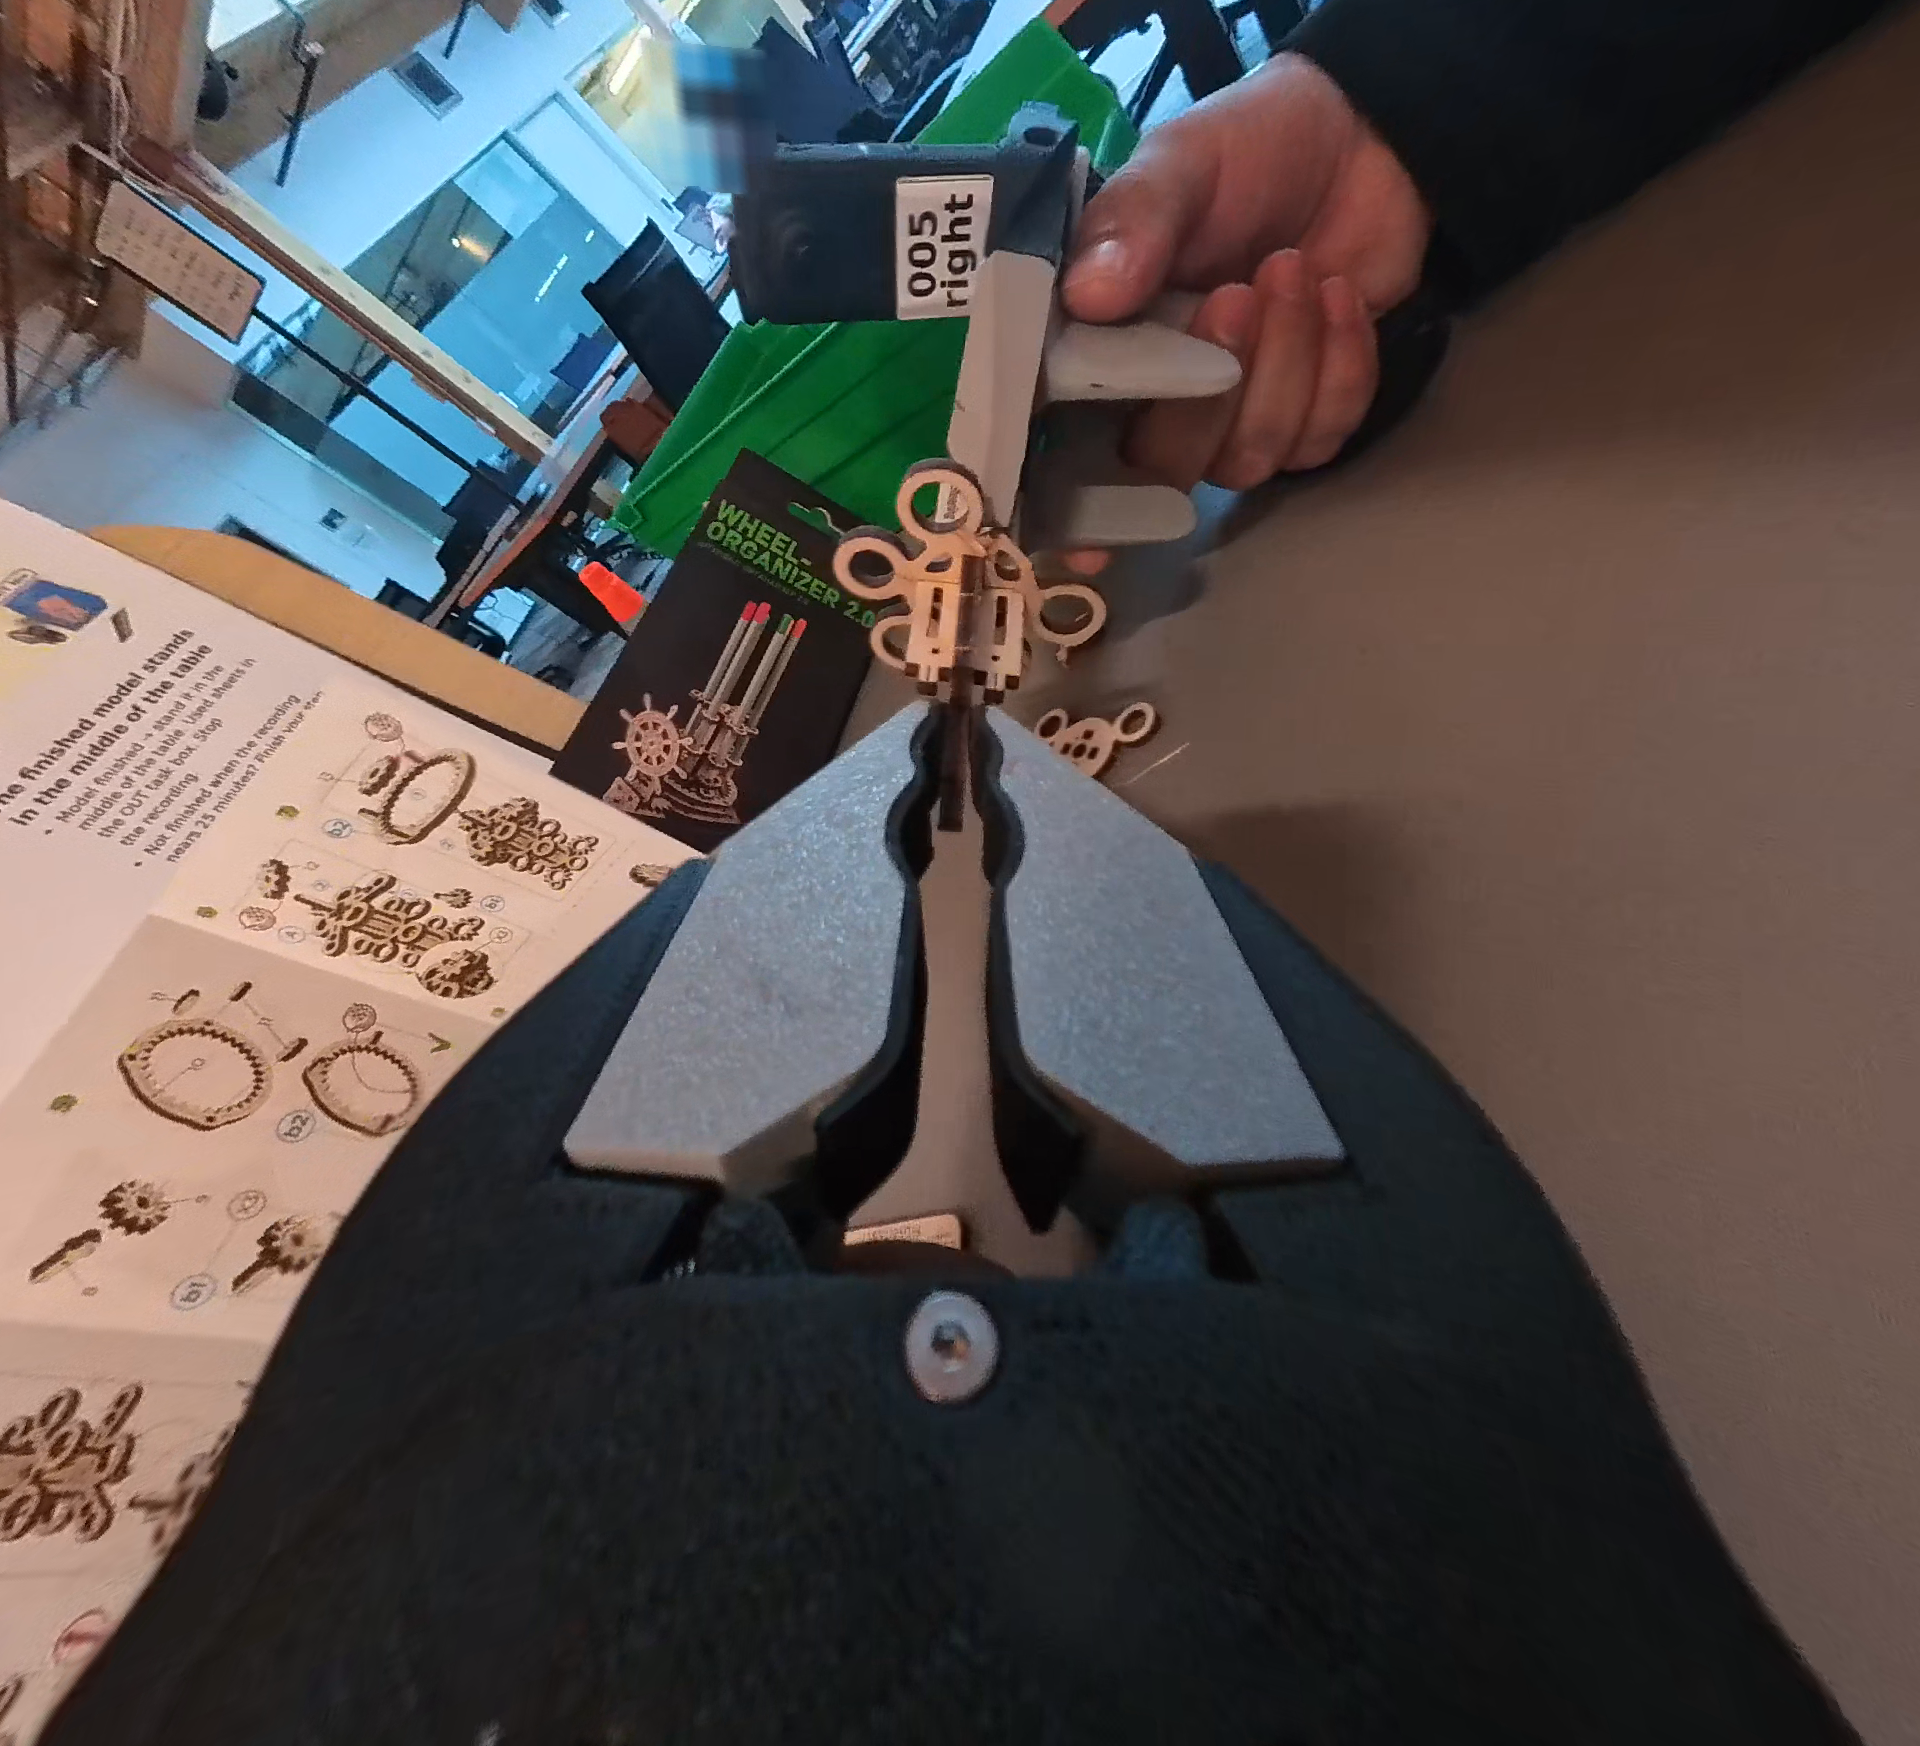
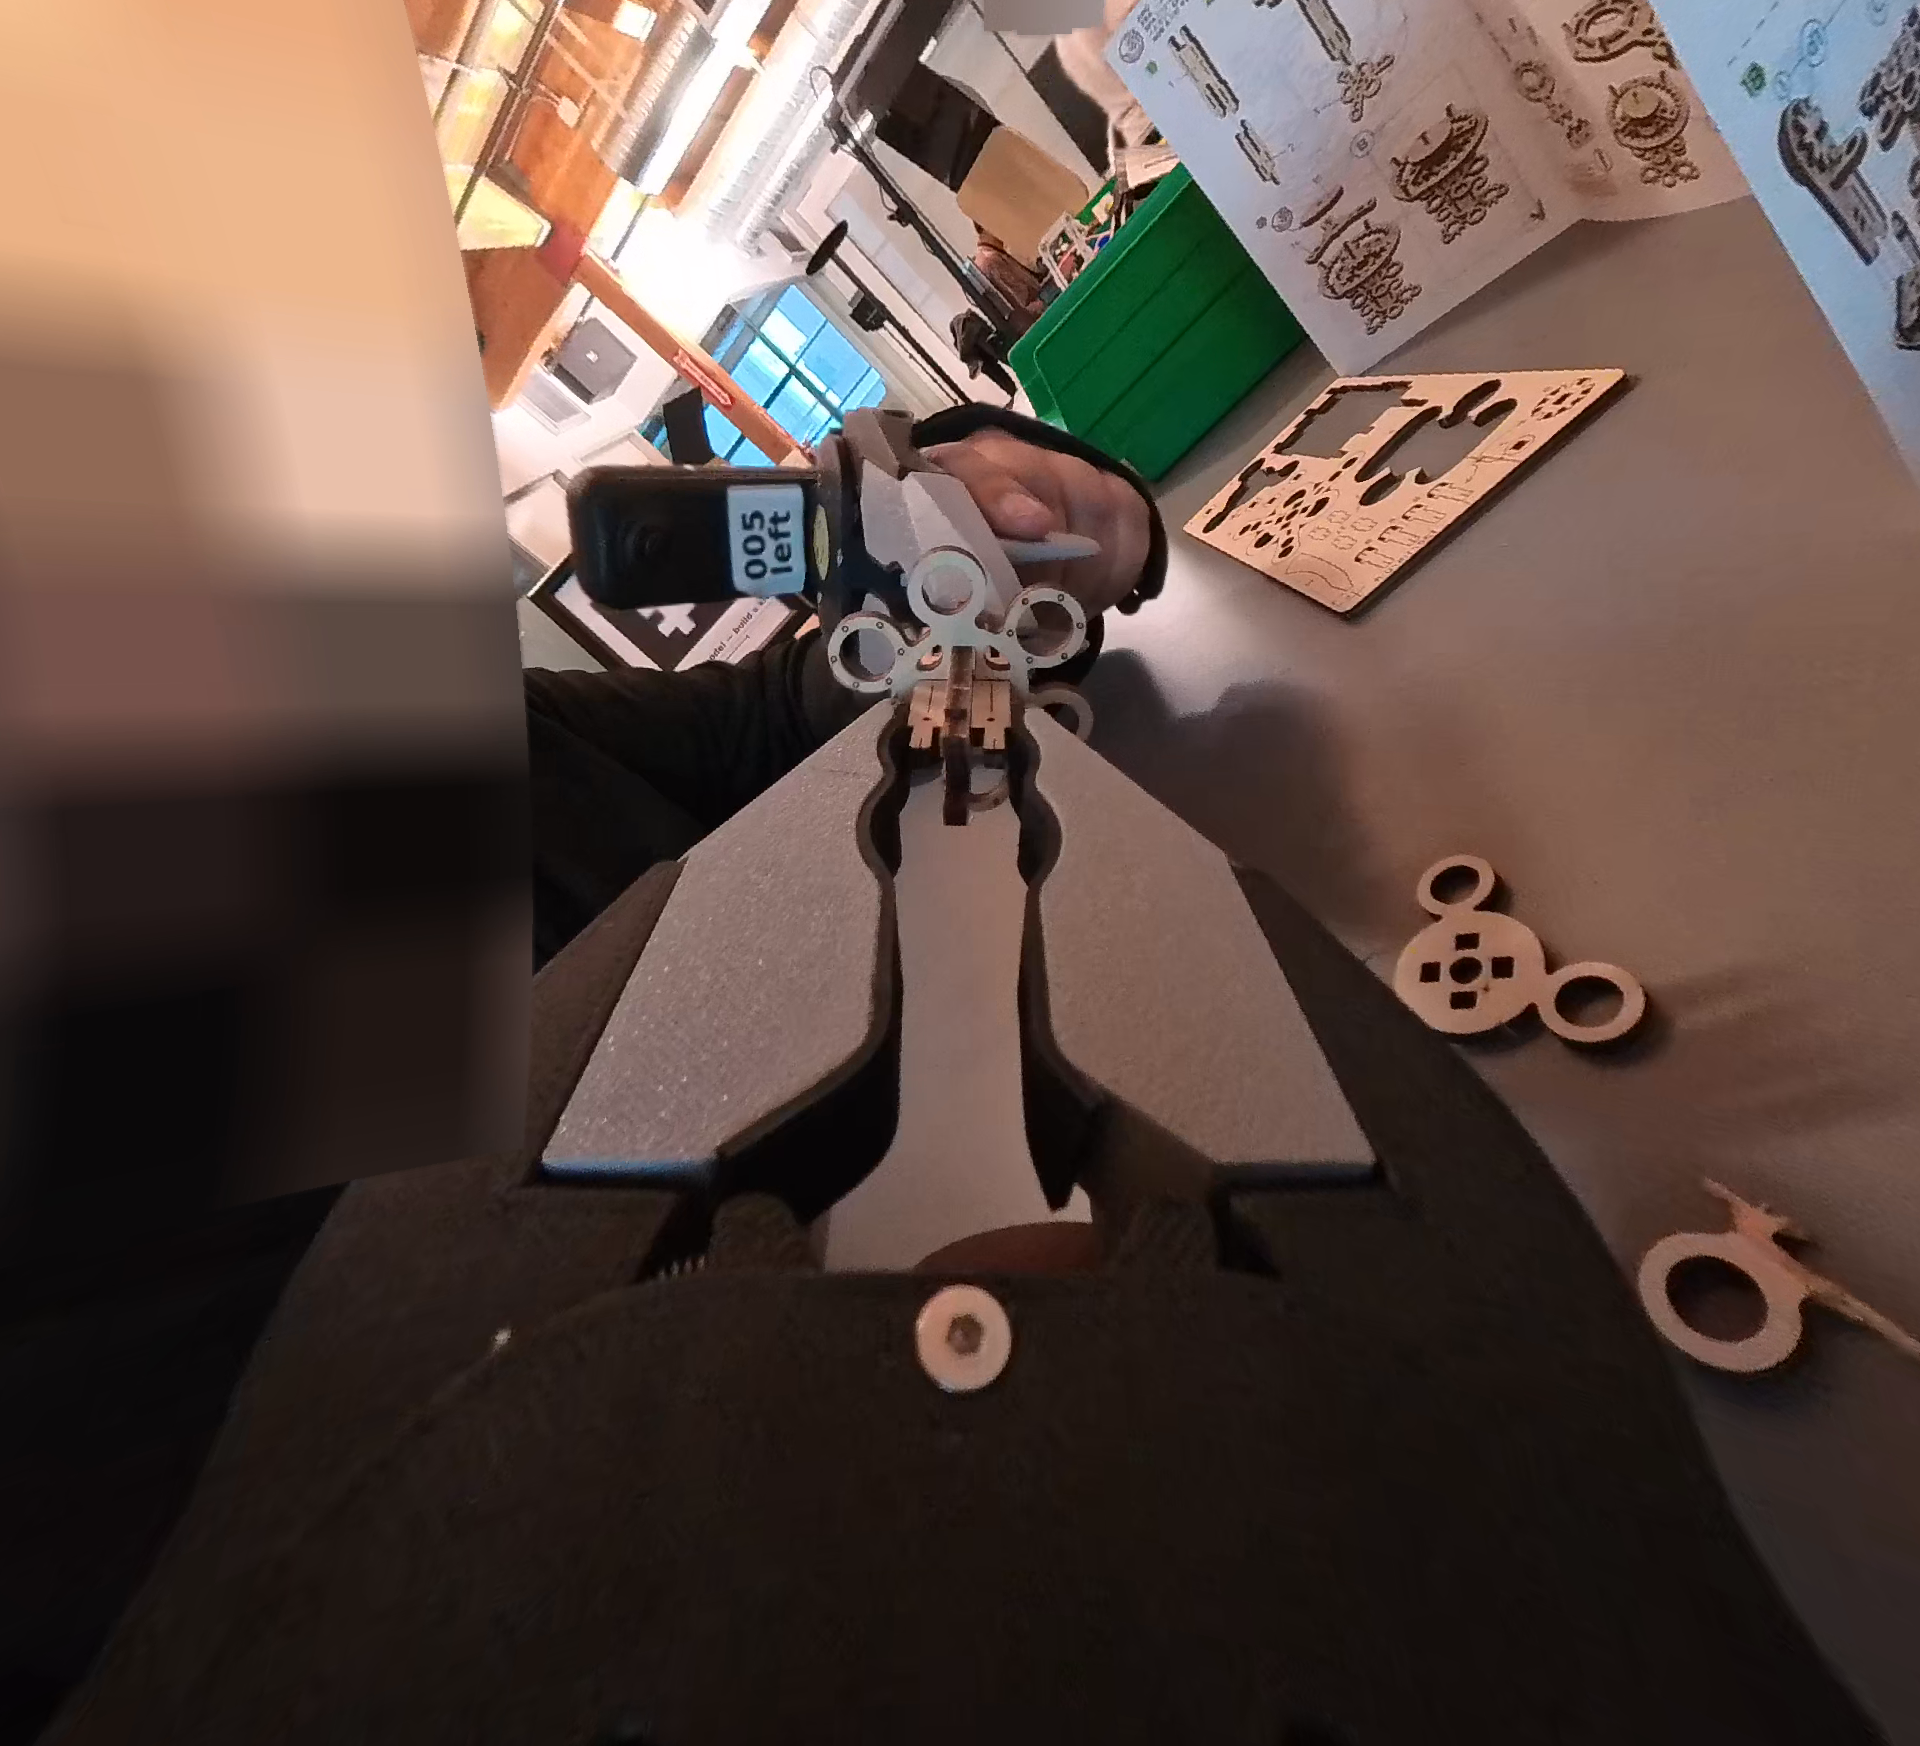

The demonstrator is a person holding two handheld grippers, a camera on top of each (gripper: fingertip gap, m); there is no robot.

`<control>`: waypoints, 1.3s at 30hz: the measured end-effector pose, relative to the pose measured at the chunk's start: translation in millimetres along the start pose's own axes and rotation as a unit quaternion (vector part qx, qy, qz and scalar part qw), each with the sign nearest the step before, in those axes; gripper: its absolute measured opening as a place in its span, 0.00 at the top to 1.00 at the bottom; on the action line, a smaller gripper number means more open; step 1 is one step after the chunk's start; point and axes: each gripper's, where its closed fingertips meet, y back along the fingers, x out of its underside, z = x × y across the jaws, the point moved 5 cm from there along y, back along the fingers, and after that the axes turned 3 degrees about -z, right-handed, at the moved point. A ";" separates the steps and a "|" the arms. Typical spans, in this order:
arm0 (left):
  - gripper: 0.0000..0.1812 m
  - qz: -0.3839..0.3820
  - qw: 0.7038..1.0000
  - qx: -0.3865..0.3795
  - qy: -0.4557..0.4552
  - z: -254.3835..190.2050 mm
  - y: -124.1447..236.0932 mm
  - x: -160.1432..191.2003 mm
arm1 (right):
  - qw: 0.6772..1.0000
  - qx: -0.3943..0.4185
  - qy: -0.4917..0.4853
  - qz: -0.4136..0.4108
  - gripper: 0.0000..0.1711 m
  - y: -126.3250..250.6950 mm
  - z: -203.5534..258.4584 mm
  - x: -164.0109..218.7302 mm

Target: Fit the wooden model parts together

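A small wooden model assembly (image 1: pixel 951 621) with ring-shaped lobes hangs in the air between both grippers. My left gripper (image 1: pixel 951 735) is shut on a thin plate at its near end. My right gripper (image 1: pixel 985 501), held by a hand (image 1: pixel 1247 273), meets it from the far side. In the right wrist view my right gripper (image 2: pixel 956 746) is shut on the slotted stem of the same assembly (image 2: pixel 951 647). The left gripper (image 2: pixel 940 543) is behind it, its fingertips hidden by the lobes.
On the grey table lie a loose ringed disc (image 2: pixel 1475 969), a ring piece (image 2: pixel 1714 1301), a punched wooden sheet (image 2: pixel 1403 491) and another loose part (image 1: pixel 1091 740). Instruction sheets (image 1: pixel 260 865), a black package card (image 1: pixel 727 657) and a green bin (image 2: pixel 1143 325) stand behind. Less than 4 cm separates the two grippers' tips. From either gripper's tips it is about 20 cm to the black package card (image 1: pixel 727 657).
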 end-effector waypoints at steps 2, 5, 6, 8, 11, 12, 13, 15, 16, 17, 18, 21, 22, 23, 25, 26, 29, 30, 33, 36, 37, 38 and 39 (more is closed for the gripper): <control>1.00 0.000 1.000 0.001 0.005 0.9 0.1 2.1 | 1.000 0.000 0.002 -0.001 0.91 0.2 0.4 -0.7; 1.00 -0.007 1.000 -0.003 0.020 4.3 1.5 3.8 | 1.000 0.003 0.009 -0.008 0.91 2.8 1.9 -3.7; 1.00 -0.012 1.000 -0.003 0.029 5.9 2.2 3.8 | 1.000 0.002 0.012 -0.012 0.91 4.0 2.8 -5.1; 1.00 -0.020 0.999 -0.005 0.044 9.0 3.5 4.3 | 1.000 0.002 0.020 -0.018 0.92 6.0 5.5 -7.7; 1.00 -0.027 0.998 -0.005 0.063 12.1 4.5 6.6 | 0.999 0.004 0.034 -0.022 0.93 7.9 8.8 -10.1; 1.00 -0.030 0.997 -0.005 0.069 12.8 4.8 7.0 | 0.999 0.004 0.036 -0.024 0.92 8.5 9.6 -11.0; 1.00 -0.032 0.997 -0.004 0.075 13.6 5.1 7.3 | 0.999 0.005 0.037 -0.025 0.93 9.2 9.9 -11.6; 1.00 -0.036 0.996 -0.007 0.083 15.5 5.8 7.3 | 0.999 0.009 0.040 -0.027 0.93 10.4 10.0 -12.4; 1.00 -0.037 0.996 -0.008 0.086 16.0 6.0 7.3 | 0.999 0.011 0.043 -0.027 0.93 11.0 10.0 -12.8; 1.00 -0.039 0.995 -0.009 0.088 16.4 6.2 7.2 | 0.999 0.014 0.045 -0.026 0.92 11.5 9.9 -13.1; 1.00 -0.040 0.995 -0.008 0.088 16.4 6.2 7.1 | 0.998 0.019 0.049 -0.025 0.91 12.0 9.8 -13.4; 1.00 -0.040 0.995 -0.001 0.092 14.1 4.8 7.3 | 0.996 0.049 0.070 -0.019 0.87 12.8 6.9 -14.3; 1.00 -0.039 0.995 -0.001 0.090 13.6 4.2 7.4 | 0.995 0.058 0.081 -0.016 0.88 12.3 6.5 -14.1; 1.00 -0.037 0.996 -0.004 0.086 13.2 3.5 7.3 | 0.994 0.065 0.093 -0.012 0.89 11.1 6.6 -13.4; 1.00 -0.028 0.998 -0.012 0.060 11.8 2.2 6.7 | 0.991 0.070 0.112 -0.004 0.95 7.5 7.8 -11.7; 1.00 -0.021 0.999 -0.018 0.041 10.4 1.3 6.6 | 0.990 0.071 0.122 -0.007 0.96 6.2 8.6 -12.3; 0.99 -0.001 1.000 -0.031 0.004 7.3 -1.8 7.8 | 0.987 0.075 0.139 -0.021 1.00 6.8 10.0 -16.3; 0.99 0.004 0.999 -0.032 0.001 6.5 -2.7 8.4 | 0.986 0.079 0.147 -0.021 1.00 7.2 10.2 -16.8; 0.96 0.015 1.000 -0.027 0.007 4.5 -4.7 11.6 | 0.977 0.108 0.185 -0.014 1.00 8.2 9.5 -18.2; 0.89 0.031 0.997 0.018 0.062 -1.1 -6.8 18.3 | 0.959 0.154 0.237 0.002 1.00 10.9 9.7 -20.6; 0.89 0.030 0.996 0.023 0.078 -0.3 -6.5 19.0 | 0.953 0.168 0.253 0.009 1.00 11.7 9.9 -20.8; 0.89 0.025 0.995 0.027 0.092 0.9 -5.7 18.9 | 0.947 0.180 0.267 0.015 1.00 12.3 10.1 -20.7; 0.88 0.021 0.993 0.031 0.108 2.5 -4.8 18.8 | 0.941 0.191 0.278 0.022 1.00 12.5 10.0 -20.2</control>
